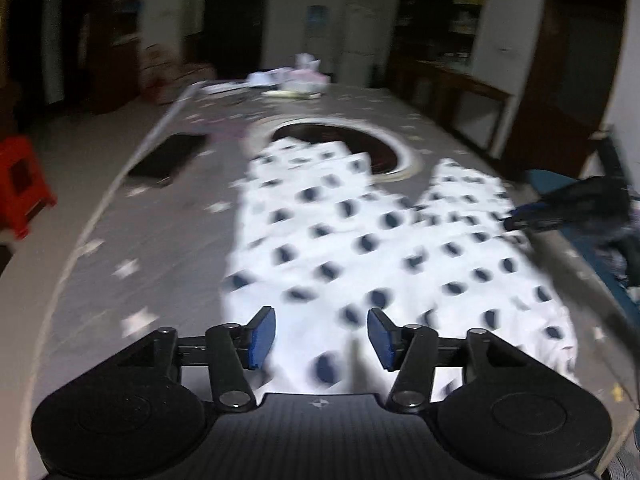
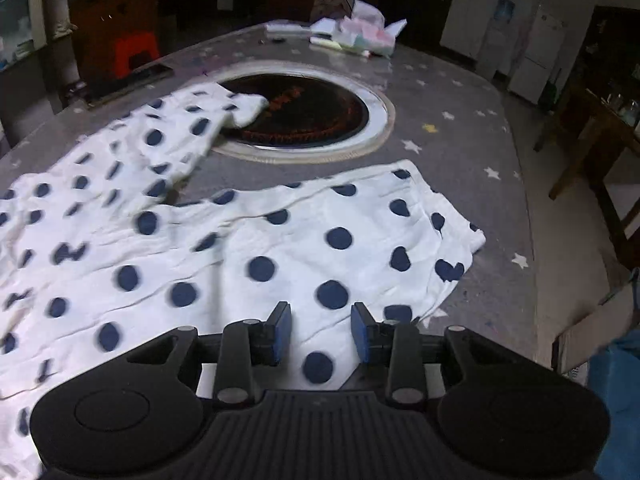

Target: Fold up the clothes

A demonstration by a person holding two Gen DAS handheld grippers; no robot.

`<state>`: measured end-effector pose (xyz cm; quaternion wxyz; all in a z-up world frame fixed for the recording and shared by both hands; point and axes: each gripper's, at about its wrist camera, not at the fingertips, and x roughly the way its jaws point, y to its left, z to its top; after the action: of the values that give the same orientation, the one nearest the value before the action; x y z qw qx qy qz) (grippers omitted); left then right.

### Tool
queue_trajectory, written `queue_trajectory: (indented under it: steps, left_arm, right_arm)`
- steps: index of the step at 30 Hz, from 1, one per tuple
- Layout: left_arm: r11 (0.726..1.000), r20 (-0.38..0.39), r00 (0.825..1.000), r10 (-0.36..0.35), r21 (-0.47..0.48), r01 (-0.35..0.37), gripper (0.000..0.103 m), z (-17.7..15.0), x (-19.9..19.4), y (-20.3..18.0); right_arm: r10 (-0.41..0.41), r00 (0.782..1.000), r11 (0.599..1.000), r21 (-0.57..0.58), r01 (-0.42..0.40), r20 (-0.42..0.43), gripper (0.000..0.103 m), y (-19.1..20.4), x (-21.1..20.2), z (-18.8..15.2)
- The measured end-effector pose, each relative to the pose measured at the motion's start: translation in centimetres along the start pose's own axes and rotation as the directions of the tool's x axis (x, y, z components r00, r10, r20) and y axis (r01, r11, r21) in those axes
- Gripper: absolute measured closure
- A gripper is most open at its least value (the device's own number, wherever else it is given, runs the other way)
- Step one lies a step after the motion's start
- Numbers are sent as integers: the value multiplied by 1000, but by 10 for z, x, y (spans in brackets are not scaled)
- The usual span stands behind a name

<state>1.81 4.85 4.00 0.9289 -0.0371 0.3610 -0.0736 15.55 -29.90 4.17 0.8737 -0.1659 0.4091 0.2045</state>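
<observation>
Looking through the left wrist, I see my left gripper (image 1: 321,338) with jaws half open, empty, over the polka-dot trousers (image 1: 360,240) spread on the table (image 1: 160,240). On the right wrist, my right gripper (image 2: 320,334) gapes narrower, empty; one trouser leg overhangs the round burner recess (image 2: 320,120) and could snag.

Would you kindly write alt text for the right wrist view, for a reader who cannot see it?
White polka-dot trousers lie spread on a grey star-print table, one leg's end overlapping a round dark inset. The right gripper hovers open above them, nothing between its blue pads.
</observation>
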Motion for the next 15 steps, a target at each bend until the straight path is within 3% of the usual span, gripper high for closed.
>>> queue_trajectory:
  steps: [6, 10, 15]
  left_arm:
    - [999, -57, 998, 15, -33, -17, 45, -28, -17, 20]
    - [999, -82, 997, -6, -41, 3, 47, -41, -20, 19]
    - [997, -107, 993, -56, -63, 49, 75, -48, -18, 17]
  right_arm:
    - [132, 990, 988, -85, -127, 58, 68, 45, -49, -17]
    - [279, 958, 953, -148, -266, 73, 68, 89, -81, -36]
    - [418, 908, 888, -227, -401, 31, 68, 141, -99, -61]
